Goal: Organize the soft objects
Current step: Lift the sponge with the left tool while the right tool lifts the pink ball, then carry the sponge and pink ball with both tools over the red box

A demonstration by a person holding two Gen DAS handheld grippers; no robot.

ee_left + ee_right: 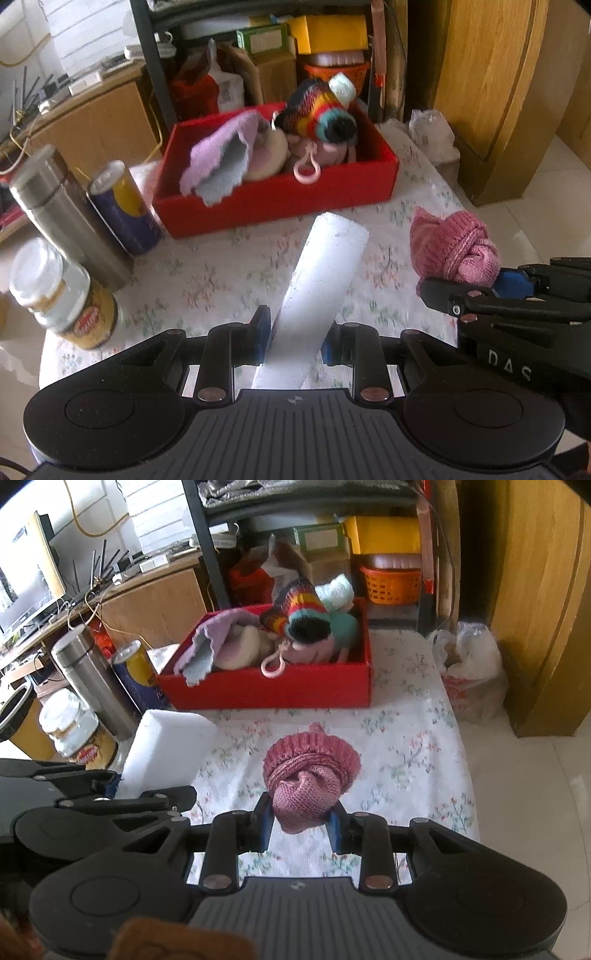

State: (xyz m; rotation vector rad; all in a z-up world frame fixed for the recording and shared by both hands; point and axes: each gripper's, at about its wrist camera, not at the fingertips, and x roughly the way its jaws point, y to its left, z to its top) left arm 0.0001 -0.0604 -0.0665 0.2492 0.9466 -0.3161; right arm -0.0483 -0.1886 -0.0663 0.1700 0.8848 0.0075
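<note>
While toys [295,642] crowd it, the red box's [273,692] floor stays hidden.

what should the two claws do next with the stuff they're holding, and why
Probably carry both forward to the red box and drop them in. The left claw is clamped on the white foam block, the right claw on the pink knit bundle. The box ahead already holds the other soft items, with the striped knit piece piled high, so the lower near left corner looks best.
</note>
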